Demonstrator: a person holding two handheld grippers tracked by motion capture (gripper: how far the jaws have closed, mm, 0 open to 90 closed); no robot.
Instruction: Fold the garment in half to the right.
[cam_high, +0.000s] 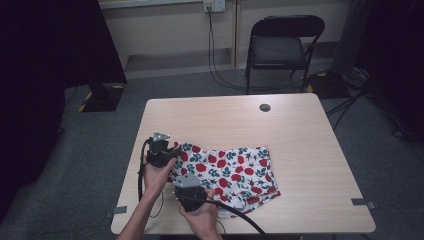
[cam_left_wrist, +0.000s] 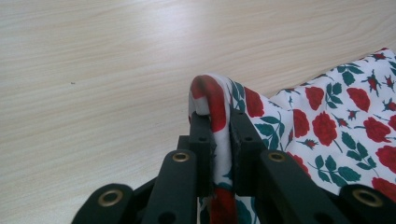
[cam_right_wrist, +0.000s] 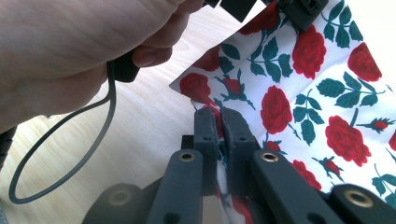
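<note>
High view shows shorts on the table; gripper views reveal left gripper and right gripper each clamped on their edge.

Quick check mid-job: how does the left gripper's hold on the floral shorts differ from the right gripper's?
The left gripper pinches a red-trimmed edge that loops up over its jaw tips; the right gripper pinches a flat edge of the floral shorts with no loop above it. In the high view the left gripper sits farther up the table, the right gripper nearer the person. Both are shut on fabric at the shorts' left end.
</note>
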